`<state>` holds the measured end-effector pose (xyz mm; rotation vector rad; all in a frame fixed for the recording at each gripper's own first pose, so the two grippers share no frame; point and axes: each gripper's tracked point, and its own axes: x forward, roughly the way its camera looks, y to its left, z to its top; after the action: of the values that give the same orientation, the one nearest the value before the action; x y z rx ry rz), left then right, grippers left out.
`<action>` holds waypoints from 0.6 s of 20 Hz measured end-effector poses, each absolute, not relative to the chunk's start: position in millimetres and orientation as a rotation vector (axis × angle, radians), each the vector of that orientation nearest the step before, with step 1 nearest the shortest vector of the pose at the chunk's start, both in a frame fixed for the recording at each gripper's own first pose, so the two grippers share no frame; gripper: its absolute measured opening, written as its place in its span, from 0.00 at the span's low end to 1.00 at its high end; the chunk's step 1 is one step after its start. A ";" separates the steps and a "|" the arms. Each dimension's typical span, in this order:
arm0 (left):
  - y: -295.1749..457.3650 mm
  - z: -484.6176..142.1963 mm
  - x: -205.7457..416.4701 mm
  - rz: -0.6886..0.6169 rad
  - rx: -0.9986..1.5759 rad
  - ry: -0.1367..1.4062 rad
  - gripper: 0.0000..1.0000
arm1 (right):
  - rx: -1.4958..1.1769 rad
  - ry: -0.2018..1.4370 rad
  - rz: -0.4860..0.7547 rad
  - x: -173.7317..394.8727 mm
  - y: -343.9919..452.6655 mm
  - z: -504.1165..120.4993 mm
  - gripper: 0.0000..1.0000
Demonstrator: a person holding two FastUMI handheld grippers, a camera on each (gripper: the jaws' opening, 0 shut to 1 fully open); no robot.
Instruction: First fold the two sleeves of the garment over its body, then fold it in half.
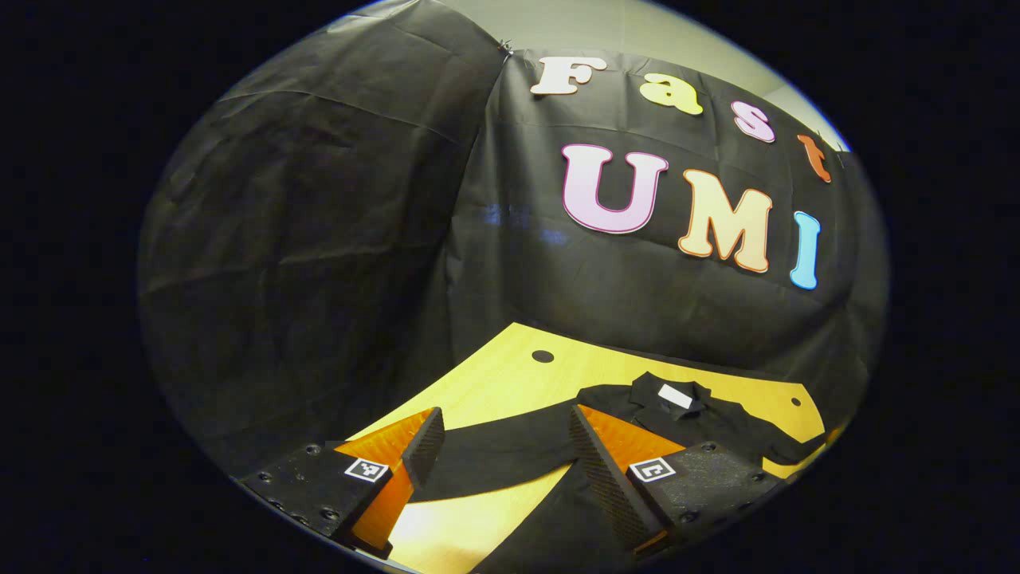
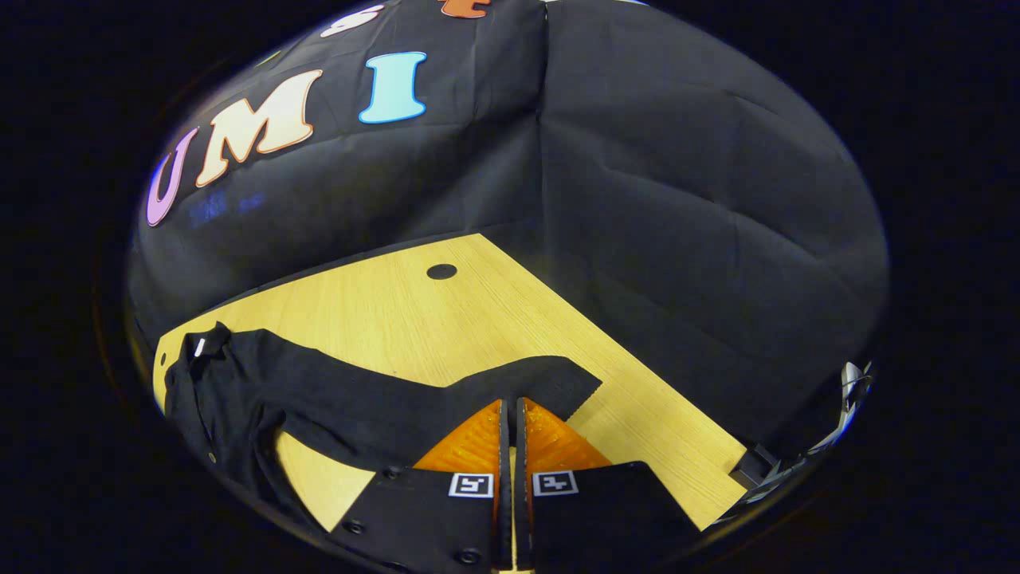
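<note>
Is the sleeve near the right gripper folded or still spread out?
Spread out: the sleeve lies flat on the table, stretched away from the body.

Tabletop (image 2: 478, 319): light yellow wood grain, with a round dark hole (image 2: 441, 271) near its far edge and another small hole (image 1: 795, 402) by a corner. A black shirt (image 2: 319, 399) lies flat on it, collar (image 1: 677, 395) toward the far side, one sleeve (image 2: 526, 383) stretched out across the wood.
</note>
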<state>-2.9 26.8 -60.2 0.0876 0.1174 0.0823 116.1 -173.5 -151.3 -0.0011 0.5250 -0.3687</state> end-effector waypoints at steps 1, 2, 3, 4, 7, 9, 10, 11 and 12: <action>27.6 -61.6 -2.2 0.074 0.094 0.121 0.94 | 0.004 0.513 -0.360 117.8 -164.9 -146.2 0.04; 28.7 -61.5 -2.7 0.065 0.101 0.122 0.94 | 0.002 0.502 -0.352 117.7 -157.4 -142.8 0.04; 30.2 -62.7 -0.7 0.058 0.107 0.124 0.94 | -0.005 0.495 -0.342 119.0 -149.2 -138.4 0.04; 32.4 -62.9 0.3 0.052 0.110 0.128 0.94 | -0.019 0.486 -0.329 120.5 -139.9 -133.8 0.04; 35.5 -62.9 4.5 0.038 0.107 0.130 0.94 | -0.051 0.458 -0.285 128.5 -106.6 -120.7 0.04; 37.3 -62.7 8.2 0.031 0.108 0.131 0.94 | -0.060 0.441 -0.254 135.3 -82.6 -111.9 0.04; 38.5 -62.1 9.7 0.027 0.111 0.130 0.94 | -0.065 0.432 -0.241 139.4 -71.4 -108.2 0.04; 39.8 -61.9 10.9 0.023 0.115 0.129 0.94 | -0.074 0.425 -0.229 143.2 -60.3 -102.9 0.03; 41.1 -61.8 11.5 0.020 0.119 0.130 0.94 | -0.083 0.412 -0.219 145.3 -49.9 -98.3 0.04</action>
<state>11.5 41.1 -61.8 0.1190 0.1304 0.0203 145.3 -49.9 -98.3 -0.0834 0.4124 -0.2186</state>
